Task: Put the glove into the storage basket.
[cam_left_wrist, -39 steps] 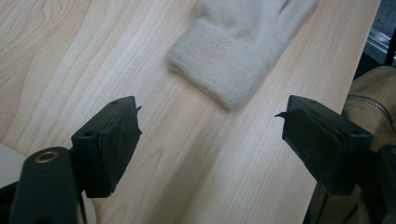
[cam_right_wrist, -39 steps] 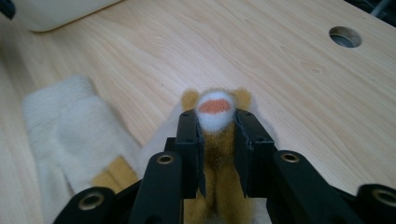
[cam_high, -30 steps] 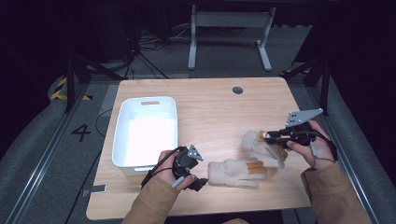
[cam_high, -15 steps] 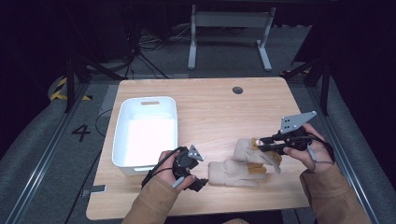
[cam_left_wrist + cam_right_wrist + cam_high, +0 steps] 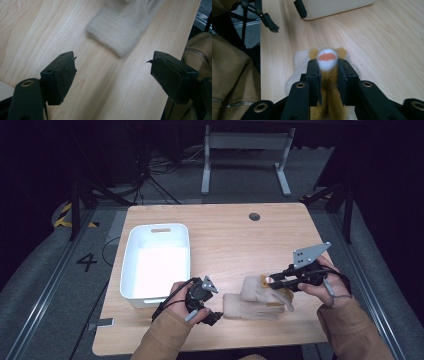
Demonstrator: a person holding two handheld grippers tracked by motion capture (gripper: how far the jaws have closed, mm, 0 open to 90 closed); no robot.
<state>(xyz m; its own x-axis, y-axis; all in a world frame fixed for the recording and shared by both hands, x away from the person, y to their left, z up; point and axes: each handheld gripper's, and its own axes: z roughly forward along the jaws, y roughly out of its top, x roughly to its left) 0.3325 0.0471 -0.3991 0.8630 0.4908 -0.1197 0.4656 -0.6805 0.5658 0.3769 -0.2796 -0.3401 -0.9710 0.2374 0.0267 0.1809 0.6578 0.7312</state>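
Note:
A cream knitted glove (image 5: 250, 304) with tan and orange fingertips lies near the table's front edge. My right gripper (image 5: 273, 280) is shut on one fingertip (image 5: 326, 58) of the glove, holding that end a little off the wood. My left gripper (image 5: 214, 303) rests on the table just left of the glove's cuff (image 5: 117, 35), jaws wide open with bare wood between them. The right gripper view looks along its closed jaws (image 5: 328, 68) toward the left gripper's black jaws farther off.
A white plastic bin (image 5: 156, 265) stands at the left of the wooden table (image 5: 235, 240), close behind my left hand. A round cable hole (image 5: 254, 216) sits at the back. The front edge lies just below the glove.
My right gripper has shifted slightly left and toward the front edge, carrying the glove's finger end with it. The left gripper has stayed put.

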